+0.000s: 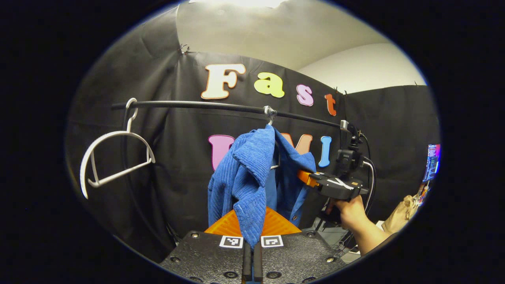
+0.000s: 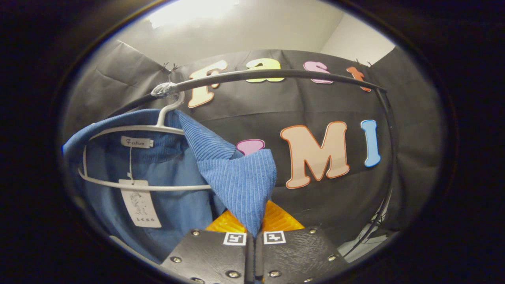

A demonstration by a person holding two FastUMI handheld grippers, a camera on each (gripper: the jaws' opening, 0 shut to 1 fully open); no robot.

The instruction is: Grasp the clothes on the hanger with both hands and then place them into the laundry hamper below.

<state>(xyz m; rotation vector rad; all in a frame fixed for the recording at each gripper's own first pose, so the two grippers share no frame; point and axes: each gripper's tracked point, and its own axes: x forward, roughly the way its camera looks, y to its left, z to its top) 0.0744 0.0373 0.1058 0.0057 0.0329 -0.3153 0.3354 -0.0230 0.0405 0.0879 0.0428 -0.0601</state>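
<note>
Black cloth walls the booth behind a dark rail that runs across both views. From it we see the blue corduroy shirt hanging on a white hanger, whose hook sits on the rail above. An empty white hanger hangs farther along the rail, well apart from the shirt.

Our left gripper has its jaws together on a fold of the shirt's front edge, the cloth running straight up from the fingertips toward the hook. Our right gripper is likewise clamped on a corner of the collar side, with the cloth rising up and to the left toward the hanger. In the left gripper view that right gripper sits just beside the shirt's far edge, held by a hand.

So the shirt lies above both pairs of jaws, its long axis vertical, each hand about equally near. We judge both grasps made; the garment must now come off the hanger's shoulders before it can go down. The hamper is out of sight below.
</note>
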